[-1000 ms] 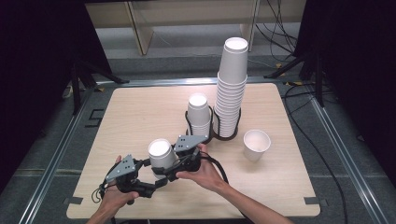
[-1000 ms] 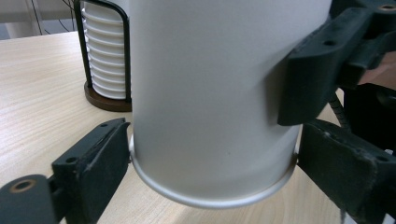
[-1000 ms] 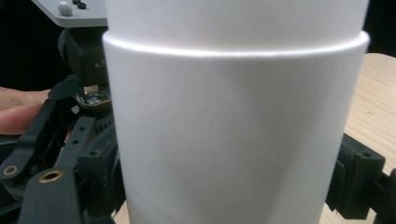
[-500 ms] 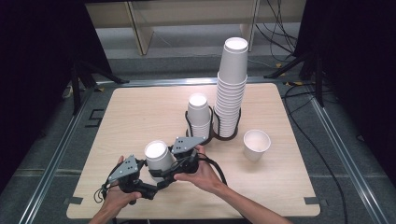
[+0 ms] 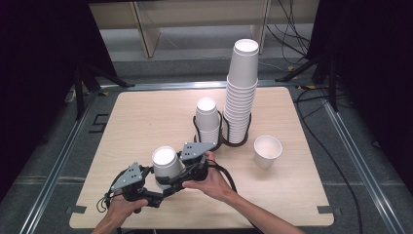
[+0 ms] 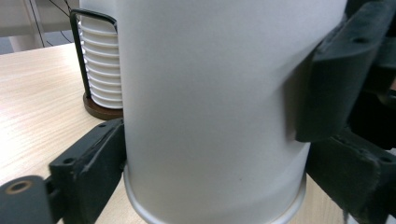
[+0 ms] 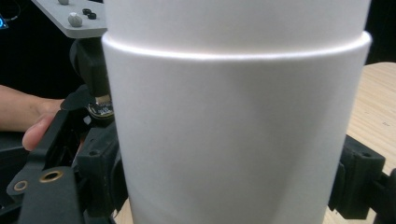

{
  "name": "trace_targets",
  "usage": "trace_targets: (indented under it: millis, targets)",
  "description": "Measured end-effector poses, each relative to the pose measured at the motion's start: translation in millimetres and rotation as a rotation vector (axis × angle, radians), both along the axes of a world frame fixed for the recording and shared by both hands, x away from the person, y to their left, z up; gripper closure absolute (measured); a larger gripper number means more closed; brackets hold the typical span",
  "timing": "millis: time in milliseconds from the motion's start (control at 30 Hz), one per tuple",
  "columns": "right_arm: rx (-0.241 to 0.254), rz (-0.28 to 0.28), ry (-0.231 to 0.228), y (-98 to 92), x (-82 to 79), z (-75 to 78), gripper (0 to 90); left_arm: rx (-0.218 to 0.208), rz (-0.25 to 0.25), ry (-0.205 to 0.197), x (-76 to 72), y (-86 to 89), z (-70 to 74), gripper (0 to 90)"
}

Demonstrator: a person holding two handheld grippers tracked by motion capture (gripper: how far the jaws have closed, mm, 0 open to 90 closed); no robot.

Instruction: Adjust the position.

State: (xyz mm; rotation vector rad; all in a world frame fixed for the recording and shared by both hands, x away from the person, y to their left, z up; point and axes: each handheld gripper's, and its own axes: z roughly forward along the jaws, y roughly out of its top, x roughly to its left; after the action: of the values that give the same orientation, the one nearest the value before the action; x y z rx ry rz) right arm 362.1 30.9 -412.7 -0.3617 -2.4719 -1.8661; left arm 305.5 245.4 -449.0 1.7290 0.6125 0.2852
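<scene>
A white paper cup [image 5: 164, 165] stands upright, mouth up, near the table's front left, caught between both grippers. My left gripper [image 5: 157, 187] reaches it from the lower left and my right gripper [image 5: 184, 171] from the right. In the left gripper view the cup [image 6: 210, 107] sits between the black jaws, which have just been closing and now press on its lower wall. In the right gripper view the cup [image 7: 233, 130] shows a rim line high up, as if another cup is nested in it. That gripper's jaws clamp its sides.
A tall stack of cups [image 5: 241, 92] and a shorter stack [image 5: 207, 119] stand in black wire holders mid-table. A single cup [image 5: 267, 151] sits to their right. The wooden table [image 5: 141, 114] has bare room at the left and back. Dark stands flank it.
</scene>
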Motion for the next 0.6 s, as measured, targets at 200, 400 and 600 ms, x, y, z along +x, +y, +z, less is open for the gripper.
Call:
trace_targets:
  millis: [200,400,600]
  targets:
    - [0.009,-0.009,-0.004,1.0,-1.1,0.1,15.9,0.019,-0.004,-0.007,-0.6,1.1,1.8,11.8]
    - [0.0,0.014,-0.017,-1.1,2.6,2.2,15.0,0.023,-0.011,-0.011,-1.3,0.3,3.0,13.2]
    - [-0.016,0.007,-0.028,-2.0,2.1,6.6,14.8,0.044,-0.018,-0.021,-1.6,0.6,2.8,14.4]
